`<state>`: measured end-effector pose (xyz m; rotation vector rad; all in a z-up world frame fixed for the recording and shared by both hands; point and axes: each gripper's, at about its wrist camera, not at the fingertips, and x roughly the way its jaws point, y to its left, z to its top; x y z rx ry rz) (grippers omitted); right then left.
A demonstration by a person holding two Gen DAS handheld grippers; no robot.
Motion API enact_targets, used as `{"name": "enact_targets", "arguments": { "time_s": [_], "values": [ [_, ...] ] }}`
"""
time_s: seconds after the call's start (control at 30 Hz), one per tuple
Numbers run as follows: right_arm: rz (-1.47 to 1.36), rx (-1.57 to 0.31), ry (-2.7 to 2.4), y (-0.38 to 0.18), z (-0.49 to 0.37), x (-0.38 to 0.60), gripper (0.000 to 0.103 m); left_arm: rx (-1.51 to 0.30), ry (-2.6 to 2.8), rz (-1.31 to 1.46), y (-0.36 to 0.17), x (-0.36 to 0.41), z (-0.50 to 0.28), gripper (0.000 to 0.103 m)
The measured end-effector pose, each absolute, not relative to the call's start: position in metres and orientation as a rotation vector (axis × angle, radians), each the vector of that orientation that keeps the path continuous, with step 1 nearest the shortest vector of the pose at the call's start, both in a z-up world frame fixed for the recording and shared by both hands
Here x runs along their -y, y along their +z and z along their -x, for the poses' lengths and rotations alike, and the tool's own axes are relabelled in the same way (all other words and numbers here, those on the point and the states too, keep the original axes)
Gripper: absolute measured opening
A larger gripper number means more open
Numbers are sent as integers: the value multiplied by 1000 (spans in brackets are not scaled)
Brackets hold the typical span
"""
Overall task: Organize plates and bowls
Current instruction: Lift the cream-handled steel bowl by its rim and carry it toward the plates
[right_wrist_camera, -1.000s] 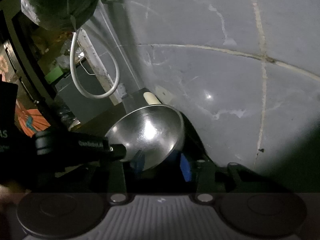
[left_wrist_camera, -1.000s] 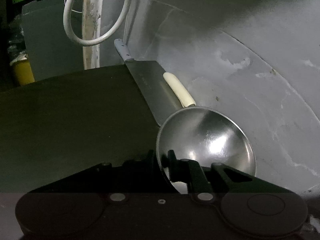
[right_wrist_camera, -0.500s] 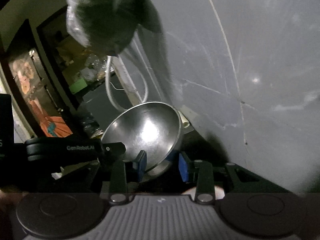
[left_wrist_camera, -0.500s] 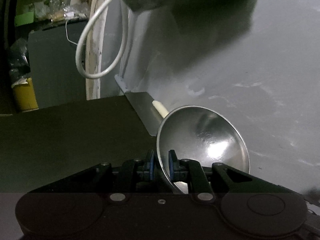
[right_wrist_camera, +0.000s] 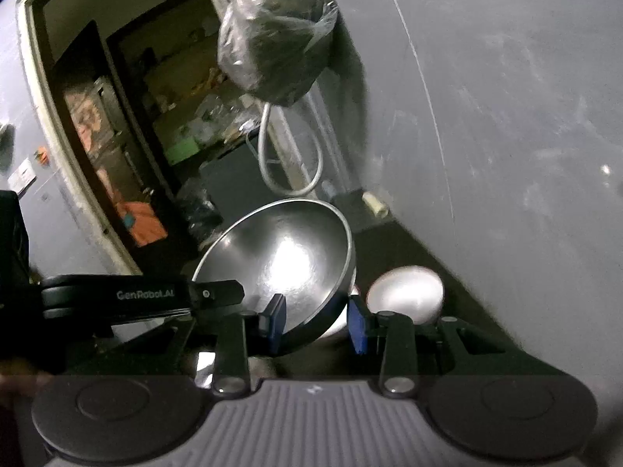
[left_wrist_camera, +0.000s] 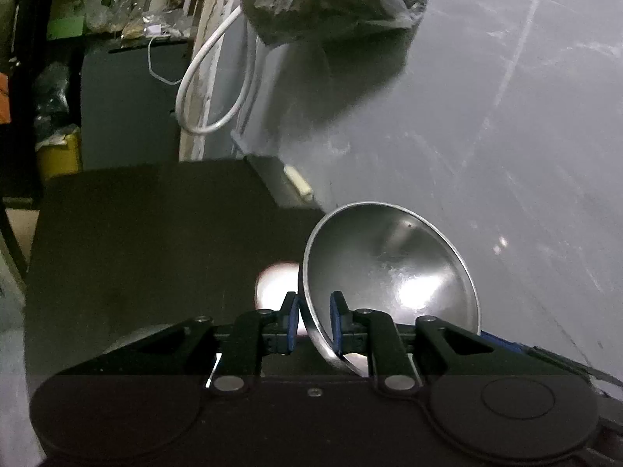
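Both tongs carry one steel bowl (left_wrist_camera: 389, 284) above the dark table (left_wrist_camera: 155, 233): left tongs (left_wrist_camera: 314, 323), jaws just eased wider, straddle its near rim; right tongs (right_wrist_camera: 317, 321) bracket the opposite rim.

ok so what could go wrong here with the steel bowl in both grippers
The steel bowl is pinched only at its thin rim by the left gripper and the right gripper, tilted; it could slip or twist. If it drops, it may hit the pale round object on the dark counter. The hanging bag is ahead if lifted further.
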<state>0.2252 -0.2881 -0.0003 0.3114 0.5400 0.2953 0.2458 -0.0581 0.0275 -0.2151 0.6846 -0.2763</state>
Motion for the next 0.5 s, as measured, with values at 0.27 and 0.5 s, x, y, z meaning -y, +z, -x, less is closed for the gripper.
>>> {"name": "enact_targets", "arguments": {
  "time_s": [0.27, 0.5],
  "values": [
    [-316, -654, 342, -15, -146, 278, 39, -736, -255, 225, 9, 42, -156, 19],
    [-305, -747, 384, -30, -102, 262, 39, -797, -242, 216, -6, 22, -104, 19]
  ]
}}
